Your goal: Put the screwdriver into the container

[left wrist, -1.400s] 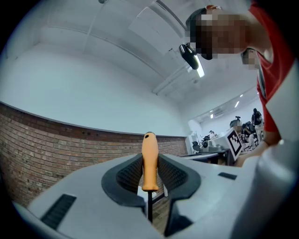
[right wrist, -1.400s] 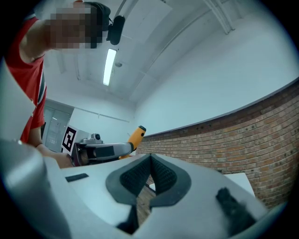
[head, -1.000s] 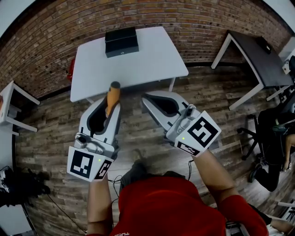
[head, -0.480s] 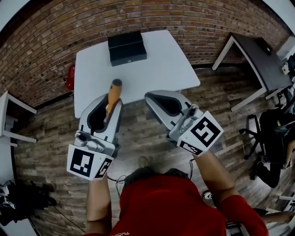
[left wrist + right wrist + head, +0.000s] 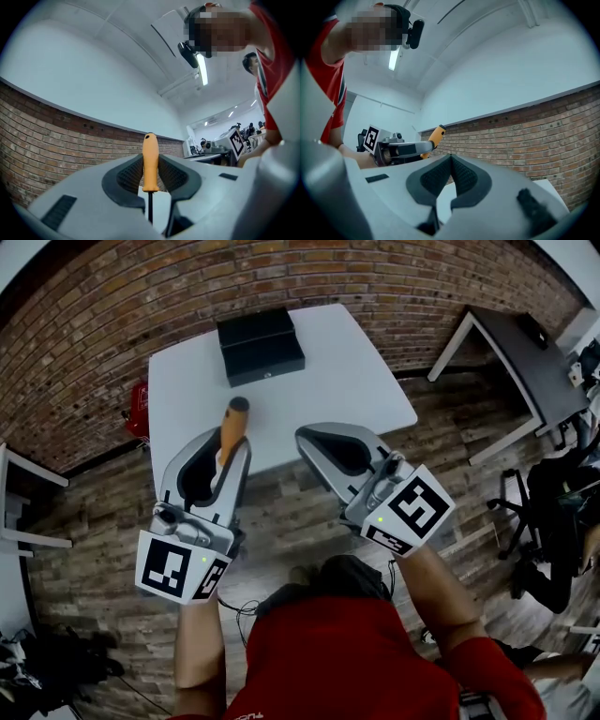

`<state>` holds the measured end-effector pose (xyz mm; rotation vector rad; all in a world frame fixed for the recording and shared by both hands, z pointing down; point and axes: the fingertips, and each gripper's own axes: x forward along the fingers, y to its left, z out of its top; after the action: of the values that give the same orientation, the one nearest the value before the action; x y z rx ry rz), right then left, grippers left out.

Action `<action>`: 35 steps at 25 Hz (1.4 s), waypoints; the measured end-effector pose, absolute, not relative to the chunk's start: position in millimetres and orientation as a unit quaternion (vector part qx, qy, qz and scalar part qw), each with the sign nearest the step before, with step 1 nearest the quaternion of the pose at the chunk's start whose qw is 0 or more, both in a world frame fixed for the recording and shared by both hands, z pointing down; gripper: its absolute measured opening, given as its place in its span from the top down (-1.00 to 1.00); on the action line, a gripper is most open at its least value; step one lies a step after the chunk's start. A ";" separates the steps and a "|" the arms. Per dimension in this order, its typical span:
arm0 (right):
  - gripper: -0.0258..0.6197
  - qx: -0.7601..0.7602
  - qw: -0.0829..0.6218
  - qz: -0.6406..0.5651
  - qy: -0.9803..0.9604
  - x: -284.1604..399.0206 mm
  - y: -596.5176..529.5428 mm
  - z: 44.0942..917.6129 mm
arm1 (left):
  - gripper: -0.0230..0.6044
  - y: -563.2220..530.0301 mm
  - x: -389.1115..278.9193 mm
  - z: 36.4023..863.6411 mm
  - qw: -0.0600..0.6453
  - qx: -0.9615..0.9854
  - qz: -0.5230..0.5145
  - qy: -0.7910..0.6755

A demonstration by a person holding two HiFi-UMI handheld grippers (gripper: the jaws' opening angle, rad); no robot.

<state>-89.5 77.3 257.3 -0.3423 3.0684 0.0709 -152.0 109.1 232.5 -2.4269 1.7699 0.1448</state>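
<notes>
Head view and both gripper views, one moment. The left gripper [image 5: 221, 448] is closed on the screwdriver [image 5: 231, 430]: in the left gripper view the ribbed pads [image 5: 129, 174] are pressed against the two sides of the orange handle [image 5: 150, 158], which is held upright between them. The rounded end of the handle projects beyond the jaw tips. The thin dark shaft [image 5: 150, 207] runs back from the handle between the jaws, toward the camera. In the head view the handle's dark end is seen over the near part of the white table [image 5: 347, 381], the gripper itself being held above the table's near edge.

The right gripper [image 5: 323, 439] is held beside the left one, apart from it, also at the near edge of the table. In the right gripper view its jaws are shown closed tip to tip, with nothing between them. In that same view the left gripper and the orange handle are seen to the side.

The container [image 5: 261, 343], a black box with its lid closed, stands at the far end of the table, near the brick wall [image 5: 112, 296]. It is well apart from the screwdriver and from both grippers. No other thing is seen on the table.

The grippers are held by a person in a red shirt [image 5: 347, 652] standing on a wooden floor [image 5: 94, 512]. A dark desk [image 5: 511, 352] stands to the right.
</notes>
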 end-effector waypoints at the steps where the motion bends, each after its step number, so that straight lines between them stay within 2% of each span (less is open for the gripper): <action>1: 0.83 -0.112 0.026 0.023 0.993 -91.5 74.2 257.8 | 0.58 105.5 -154.1 233.6 0.066 -0.806 0.048 0.586; 14: 0.83 -0.115 0.025 0.017 0.993 -110.5 3.6 266.4 | 0.58 35.8 -174.8 246.6 0.055 -0.808 0.042 0.584; 35: 0.83 -0.068 0.017 0.013 0.997 -135.1 -215.9 280.3 | 0.58 -173.5 -204.9 269.0 0.049 -0.780 -0.007 0.624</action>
<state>-135.1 -215.9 280.3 -0.2116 3.1010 0.0418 -204.9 -173.5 269.0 -2.3770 1.9005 -0.0214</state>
